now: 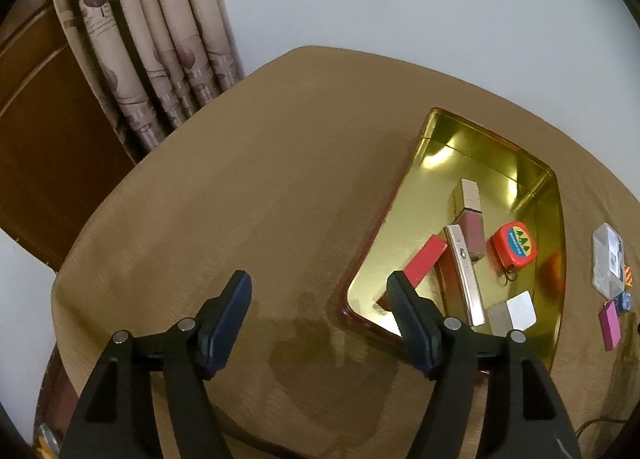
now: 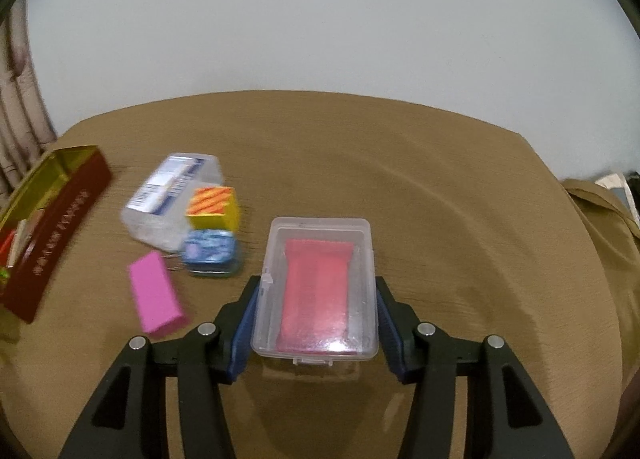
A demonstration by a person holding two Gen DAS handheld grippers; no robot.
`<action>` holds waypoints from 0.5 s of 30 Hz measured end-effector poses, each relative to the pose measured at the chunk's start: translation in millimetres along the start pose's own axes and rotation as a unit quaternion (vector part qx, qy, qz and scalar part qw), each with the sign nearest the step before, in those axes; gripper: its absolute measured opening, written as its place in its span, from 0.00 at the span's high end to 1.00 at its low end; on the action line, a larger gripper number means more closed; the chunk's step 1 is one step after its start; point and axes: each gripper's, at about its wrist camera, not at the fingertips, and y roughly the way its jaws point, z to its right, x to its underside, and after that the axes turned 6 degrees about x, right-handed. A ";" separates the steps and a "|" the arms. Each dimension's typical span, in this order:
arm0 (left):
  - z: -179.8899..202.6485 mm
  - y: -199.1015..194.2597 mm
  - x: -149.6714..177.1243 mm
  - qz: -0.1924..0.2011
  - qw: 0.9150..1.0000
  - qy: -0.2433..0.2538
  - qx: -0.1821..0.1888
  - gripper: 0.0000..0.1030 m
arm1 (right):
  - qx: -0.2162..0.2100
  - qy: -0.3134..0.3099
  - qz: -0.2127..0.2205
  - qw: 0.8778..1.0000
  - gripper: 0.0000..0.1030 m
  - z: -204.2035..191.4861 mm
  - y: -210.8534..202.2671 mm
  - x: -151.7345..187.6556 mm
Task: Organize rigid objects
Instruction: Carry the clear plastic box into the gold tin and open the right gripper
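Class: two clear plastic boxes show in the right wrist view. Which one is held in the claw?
The clear box with the pink insert, gripped between the right claw. The labelled clear box lies apart on the table.

On the worktop [image 1: 240,187] a tin tray [image 1: 554,219] lay toward the right in the left wrist view, holding a tape measure [image 1: 515,246], a flat bar [image 1: 424,261] and a small block [image 1: 513,311]. Right of the tray, on the worktop, lay a lidded box [image 2: 172,195], a small carton [image 2: 214,207], a little tin [image 2: 212,255] and an eraser-like block [image 2: 155,299], close together.
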 end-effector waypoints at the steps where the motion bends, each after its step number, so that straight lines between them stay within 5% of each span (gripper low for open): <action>1: -1.5 0.2 -0.2 0.000 1.000 -0.004 -0.001 0.34 | -0.007 -0.004 0.004 1.000 0.48 -4.6 -2.1 -2.4; 15: -24.9 -2.6 -5.9 0.007 0.998 -0.059 -0.012 0.30 | -0.129 -0.118 0.038 0.984 0.48 -128.0 -40.4 -21.2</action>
